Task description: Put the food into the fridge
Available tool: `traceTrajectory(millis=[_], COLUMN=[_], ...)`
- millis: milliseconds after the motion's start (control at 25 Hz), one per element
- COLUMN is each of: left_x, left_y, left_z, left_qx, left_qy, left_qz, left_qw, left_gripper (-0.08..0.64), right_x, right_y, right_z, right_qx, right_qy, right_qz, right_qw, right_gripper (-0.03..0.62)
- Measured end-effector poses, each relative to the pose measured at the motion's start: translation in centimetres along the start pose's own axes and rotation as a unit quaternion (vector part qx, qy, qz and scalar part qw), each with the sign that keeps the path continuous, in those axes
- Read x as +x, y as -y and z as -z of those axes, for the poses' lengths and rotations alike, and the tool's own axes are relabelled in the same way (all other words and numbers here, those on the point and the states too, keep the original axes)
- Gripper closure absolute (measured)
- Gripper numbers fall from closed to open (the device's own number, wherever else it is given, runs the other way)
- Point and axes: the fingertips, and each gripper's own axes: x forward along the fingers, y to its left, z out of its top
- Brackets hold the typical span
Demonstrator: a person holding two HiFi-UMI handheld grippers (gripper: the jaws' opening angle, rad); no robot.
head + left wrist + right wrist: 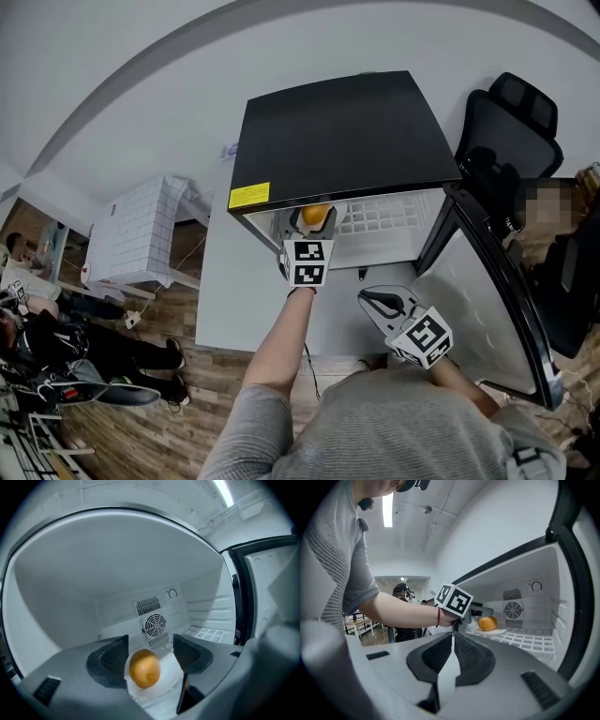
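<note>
An orange (144, 668) lies on a small white plate (172, 677) on the wire shelf (525, 640) inside the black mini fridge (337, 141). My left gripper (150, 651) reaches into the fridge opening and is open, one jaw on each side of the plate and orange. In the head view the orange (315, 214) shows just under the fridge's top edge. My right gripper (375, 302) hangs lower, outside the fridge in front of the open door (478, 300). Its jaws are shut with nothing between them. In the right gripper view the orange (488, 623) shows past the left hand.
The fridge door stands wide open to the right. A fan grille (155, 624) sits on the fridge's back wall. A black office chair (511, 131) stands behind the fridge at right. A white tiled box (141, 230) and seated people (56, 328) are at left.
</note>
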Motion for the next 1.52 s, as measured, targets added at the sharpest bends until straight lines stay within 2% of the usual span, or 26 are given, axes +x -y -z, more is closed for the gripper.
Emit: traceTrajectory(millis=[880,1520], left_x=[-2.1,-4.3], left_y=[0.1,0.8], left_z=[0.0,0.5], left_qx=[-0.007,-0.035], left_qy=[0.014,0.030], left_qz=[-0.008,0.010], left_qw=[0.9998,0.9989], left_gripper=[0.547,0.549], right_x=[0.3,0.6], right_y=[-0.5,-0.8], right_z=[-0.1,0.1], right_qx=[-0.004,-0.005], right_qy=[-0.002,-0.005], right_qz=[-0.001,0.002], right_qw=[1.000,1.000], right_gripper=[0.578,0.578])
